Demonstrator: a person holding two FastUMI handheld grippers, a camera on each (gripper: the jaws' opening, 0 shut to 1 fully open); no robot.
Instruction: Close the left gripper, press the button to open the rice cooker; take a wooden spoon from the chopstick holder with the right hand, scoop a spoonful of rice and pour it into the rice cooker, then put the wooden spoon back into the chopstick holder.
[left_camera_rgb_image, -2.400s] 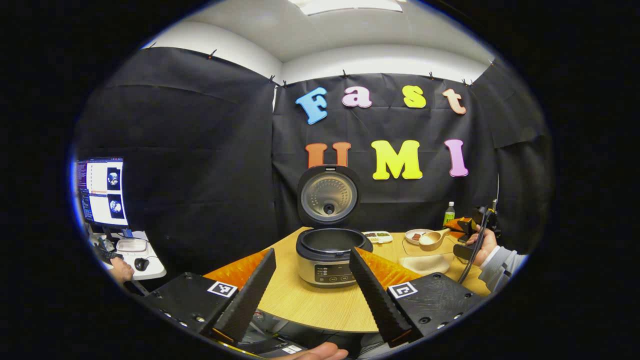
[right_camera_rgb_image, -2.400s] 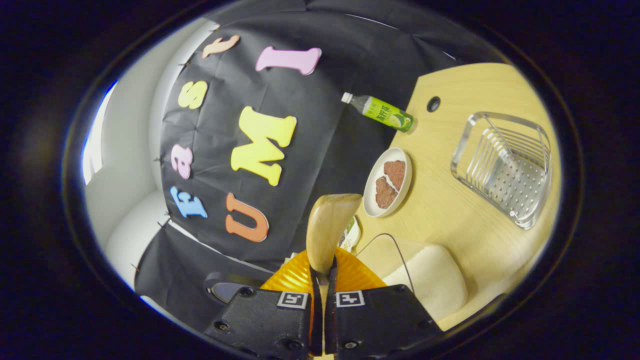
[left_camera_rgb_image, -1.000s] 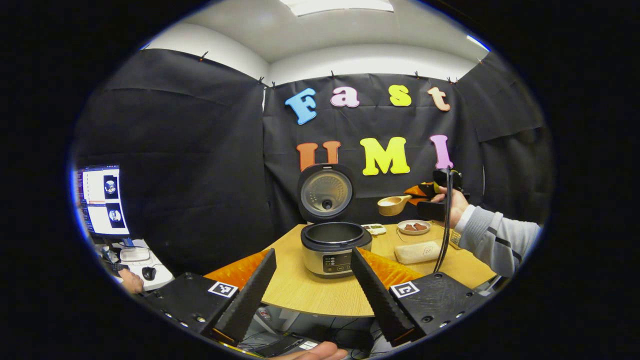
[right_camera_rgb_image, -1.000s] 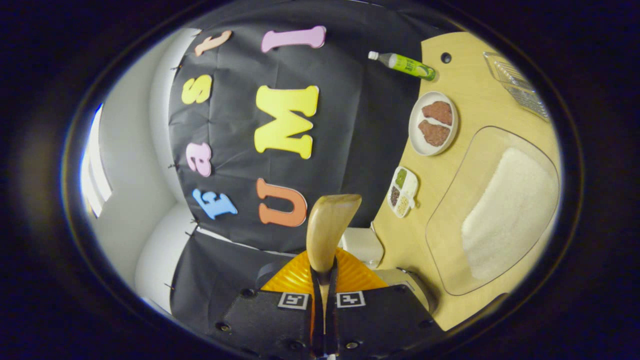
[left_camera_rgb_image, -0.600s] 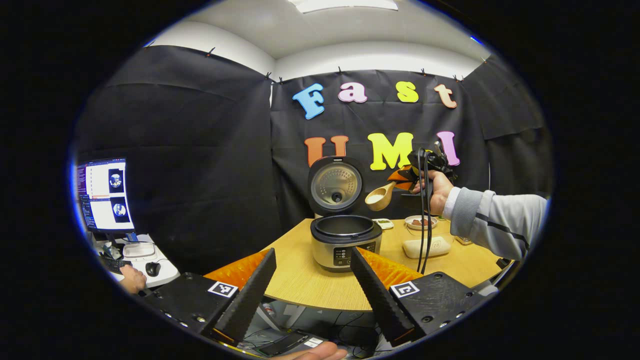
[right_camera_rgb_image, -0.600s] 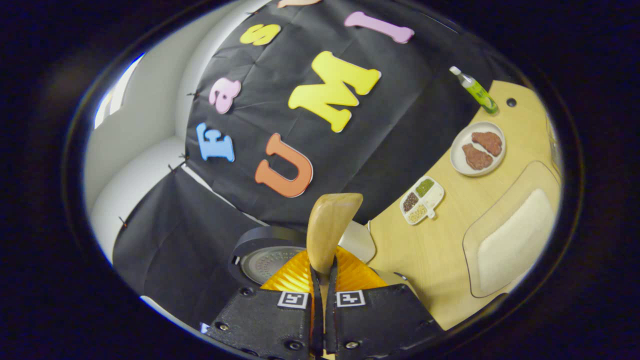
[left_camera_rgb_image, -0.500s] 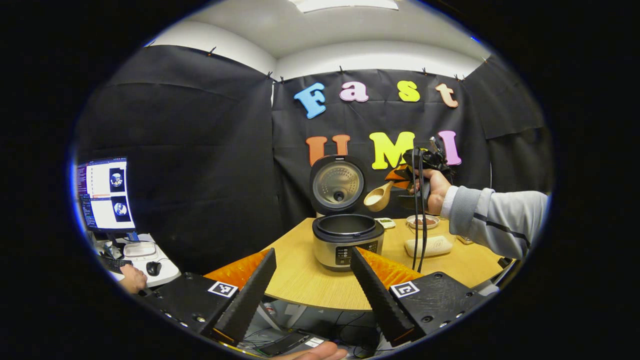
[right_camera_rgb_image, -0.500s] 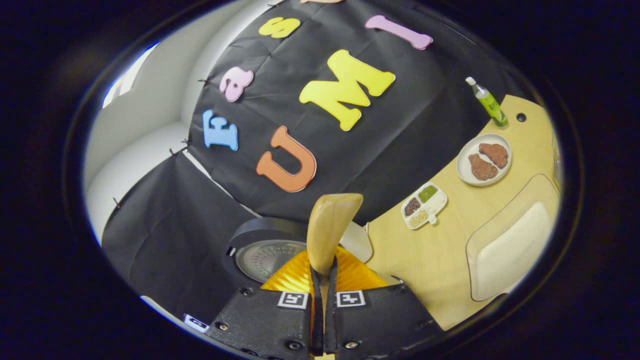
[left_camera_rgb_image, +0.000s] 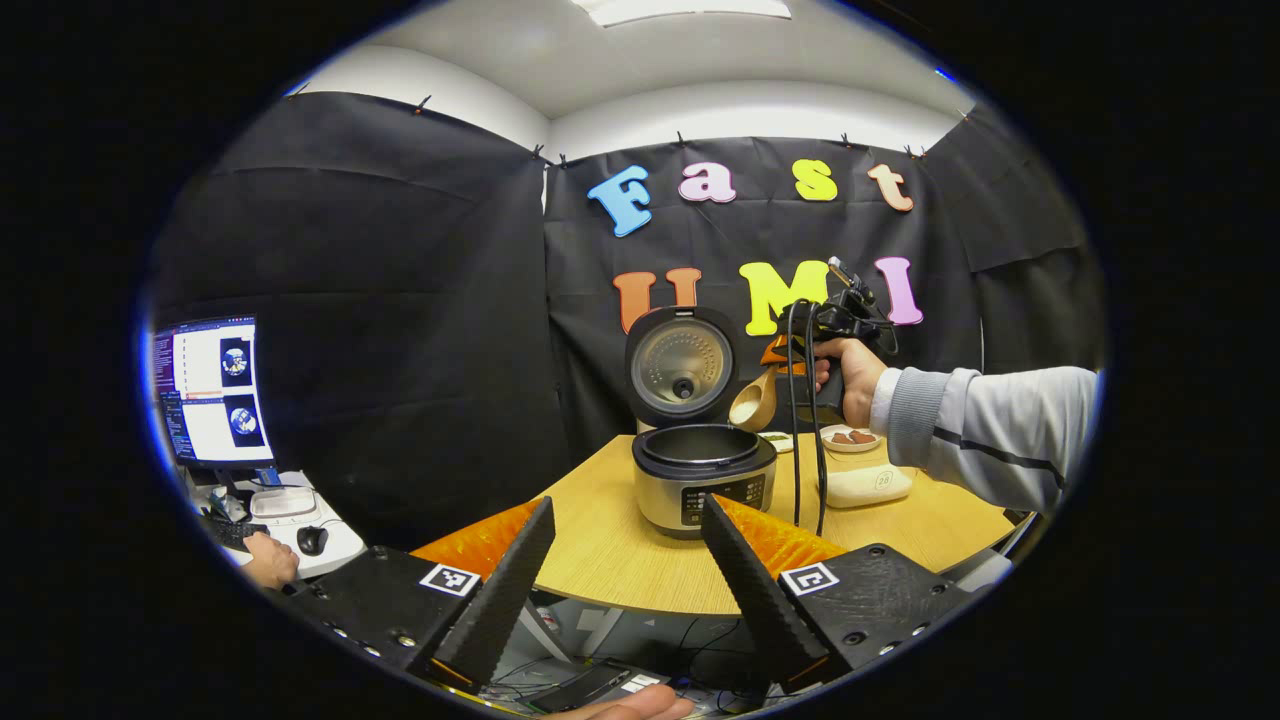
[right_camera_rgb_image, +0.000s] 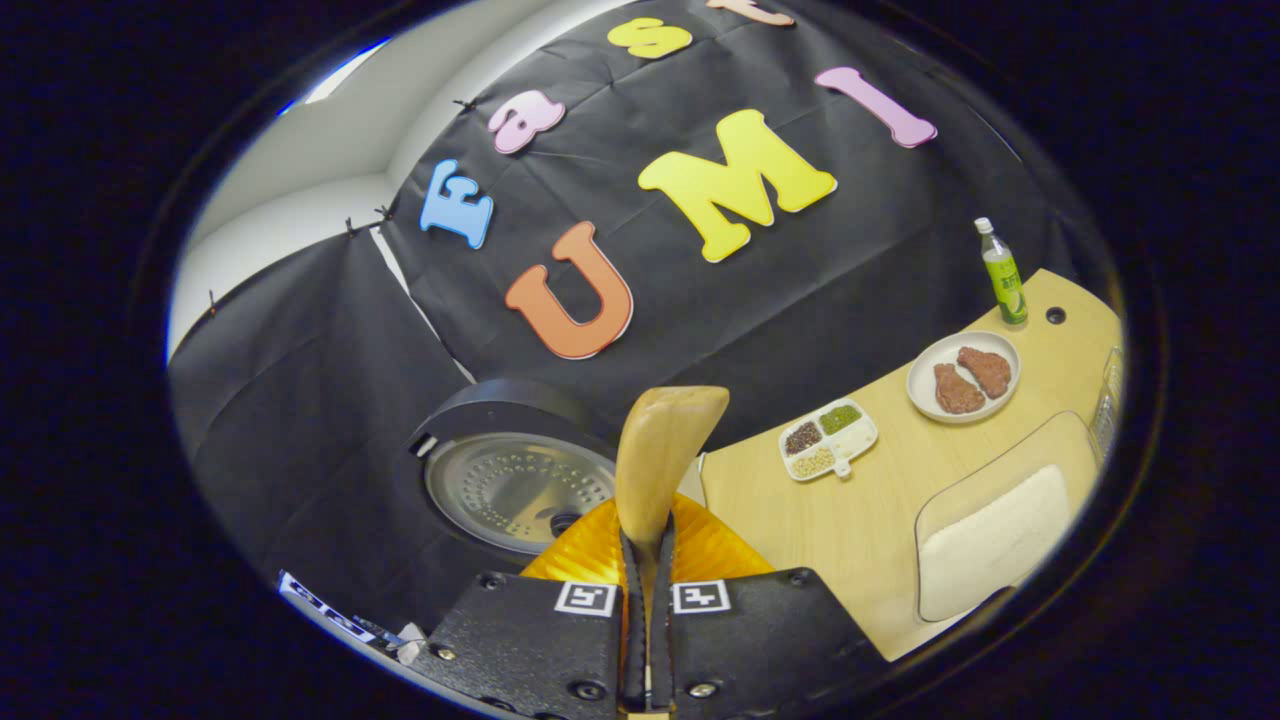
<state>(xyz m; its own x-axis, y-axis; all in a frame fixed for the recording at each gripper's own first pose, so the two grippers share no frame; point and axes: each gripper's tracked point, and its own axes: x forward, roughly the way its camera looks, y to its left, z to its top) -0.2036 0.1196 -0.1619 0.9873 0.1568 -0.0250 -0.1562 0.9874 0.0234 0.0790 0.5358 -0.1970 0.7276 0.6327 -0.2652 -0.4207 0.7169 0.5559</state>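
Rice is held over the open cooker.
The spoon is clamped in the right gripper; the left gripper is spread wide, holding nothing. Pouring and returning are left.

A round wooden table stands in the middle of the booth, black cloth walls hang all around from nine to three o'clock, a white ceiling light shines at twelve, and a small white desk with a bright screen sits at nine.
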